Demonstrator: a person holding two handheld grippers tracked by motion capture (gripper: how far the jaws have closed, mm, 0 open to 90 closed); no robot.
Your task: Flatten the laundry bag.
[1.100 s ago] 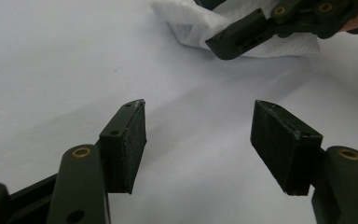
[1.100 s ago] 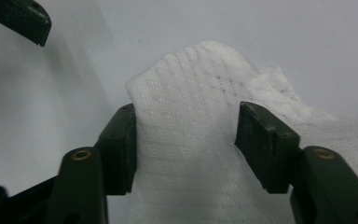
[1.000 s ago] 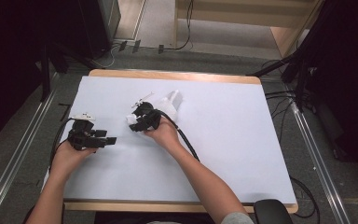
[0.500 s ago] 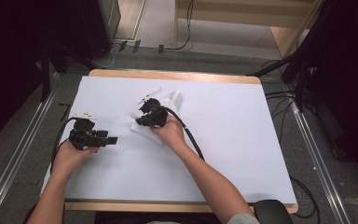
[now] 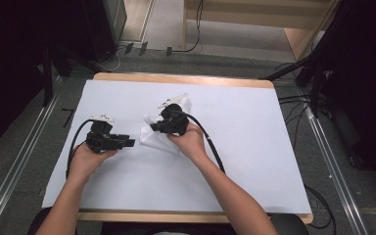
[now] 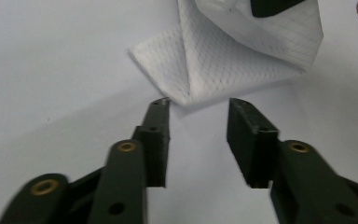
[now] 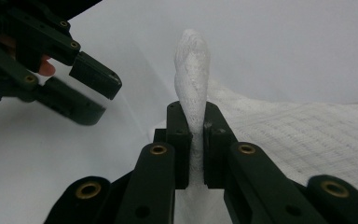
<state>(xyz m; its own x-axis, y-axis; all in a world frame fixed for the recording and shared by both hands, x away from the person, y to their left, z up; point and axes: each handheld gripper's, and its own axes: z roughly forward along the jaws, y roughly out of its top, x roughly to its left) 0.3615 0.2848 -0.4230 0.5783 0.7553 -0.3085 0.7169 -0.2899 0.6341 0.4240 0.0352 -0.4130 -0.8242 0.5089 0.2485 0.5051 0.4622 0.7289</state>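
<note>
White paper covers the wooden table (image 5: 186, 80), and on it lies a white, embossed paper towel (image 6: 223, 65), partly folded. Since a second ago, the right gripper (image 7: 195, 122) has clamped a bunched edge of the towel and lifted it off the sheet; the fold now rises between its pressed pads. The left gripper (image 6: 198, 105) has slid closer and its jaws have just been narrowing, yet they grasp nothing: the towel's corner lies just ahead of its tips. Likely next, a pinch there.

Bright, even light falls on the white table (image 5: 254, 147), probably from overhead; surroundings stay dark. Shadows are soft, and close-up jaws look slightly blurred.
</note>
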